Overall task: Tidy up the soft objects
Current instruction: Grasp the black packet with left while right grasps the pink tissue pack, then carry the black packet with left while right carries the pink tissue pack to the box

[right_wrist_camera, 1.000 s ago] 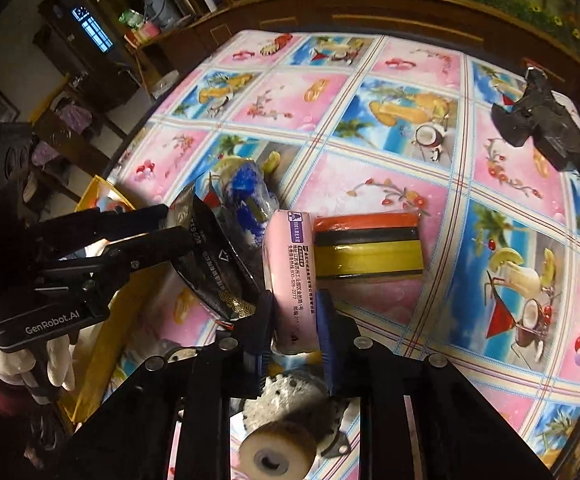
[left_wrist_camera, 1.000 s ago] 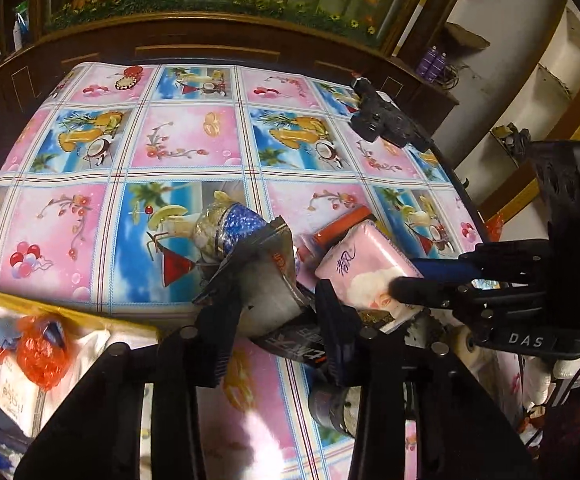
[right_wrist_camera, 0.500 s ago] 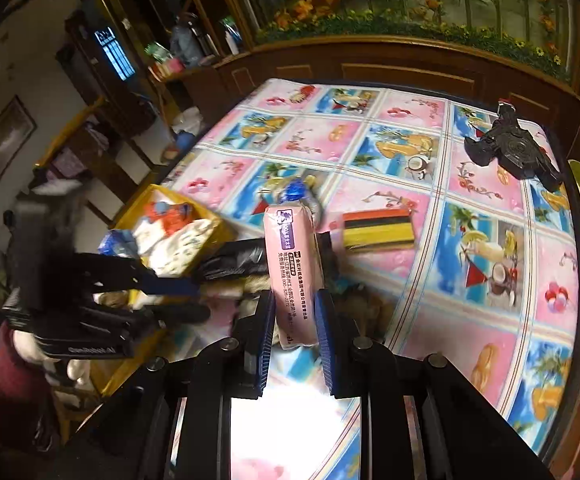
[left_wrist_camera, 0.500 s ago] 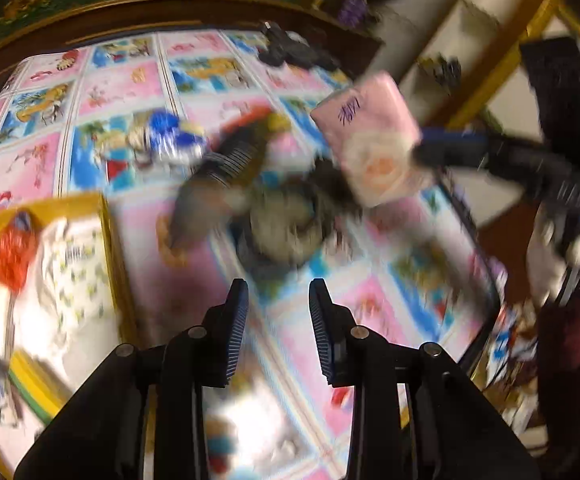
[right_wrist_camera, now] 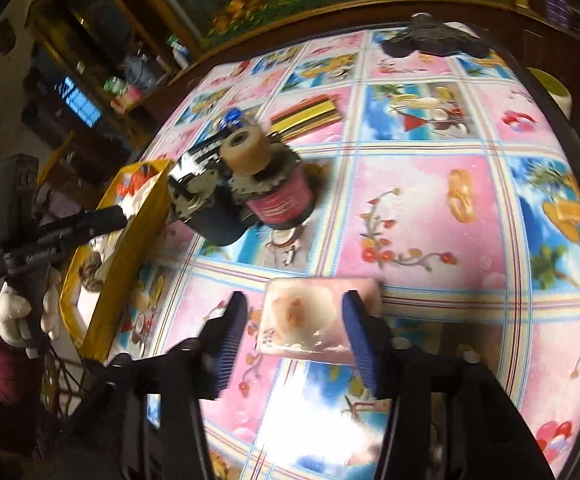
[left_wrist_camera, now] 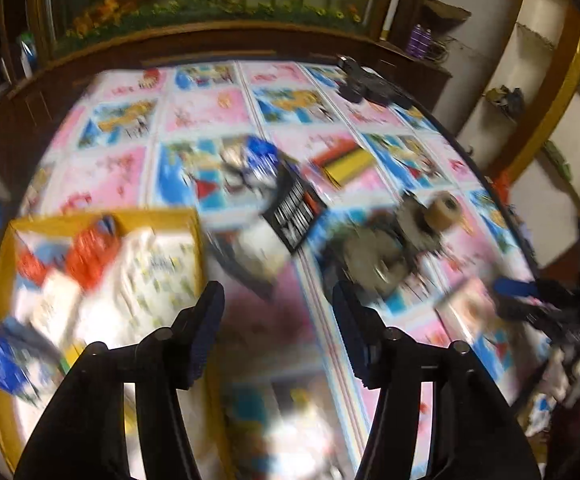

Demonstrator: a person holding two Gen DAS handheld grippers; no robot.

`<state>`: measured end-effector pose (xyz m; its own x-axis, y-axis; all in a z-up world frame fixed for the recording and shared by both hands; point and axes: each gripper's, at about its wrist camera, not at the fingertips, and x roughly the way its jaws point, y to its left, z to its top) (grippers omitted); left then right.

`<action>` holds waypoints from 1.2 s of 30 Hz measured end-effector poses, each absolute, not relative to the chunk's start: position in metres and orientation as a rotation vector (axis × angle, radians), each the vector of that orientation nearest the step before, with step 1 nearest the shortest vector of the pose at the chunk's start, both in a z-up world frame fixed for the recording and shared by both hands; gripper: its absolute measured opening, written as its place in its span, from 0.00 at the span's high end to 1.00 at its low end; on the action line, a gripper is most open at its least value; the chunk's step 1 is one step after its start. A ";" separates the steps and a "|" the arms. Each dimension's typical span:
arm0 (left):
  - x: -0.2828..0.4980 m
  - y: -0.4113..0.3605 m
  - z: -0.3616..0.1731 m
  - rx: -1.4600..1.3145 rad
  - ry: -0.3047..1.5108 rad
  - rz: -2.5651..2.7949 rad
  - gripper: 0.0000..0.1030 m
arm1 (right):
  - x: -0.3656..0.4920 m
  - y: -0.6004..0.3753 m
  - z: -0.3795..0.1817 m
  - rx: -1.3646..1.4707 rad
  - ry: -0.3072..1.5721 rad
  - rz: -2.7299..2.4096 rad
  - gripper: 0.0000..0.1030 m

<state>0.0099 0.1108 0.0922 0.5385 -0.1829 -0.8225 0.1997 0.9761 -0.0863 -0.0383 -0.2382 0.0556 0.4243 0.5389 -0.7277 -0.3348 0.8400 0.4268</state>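
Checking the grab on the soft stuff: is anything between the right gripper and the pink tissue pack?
Nothing visible. The pink tissue pack lies on the tablecloth, directly between the open jaws of the right gripper. The pile of rolls sits farther back, out of the way.

Parted left gripper (left_wrist_camera: 276,336) above yellow tray (left_wrist_camera: 102,213)

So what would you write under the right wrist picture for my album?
Right gripper open, its fingers either side of a pink tissue pack lying on the colourful tablecloth, with the yellow box off to the left.
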 end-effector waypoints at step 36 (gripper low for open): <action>0.006 0.129 0.101 -0.218 0.986 -0.479 0.68 | -0.021 -0.211 0.029 0.391 1.103 0.413 0.19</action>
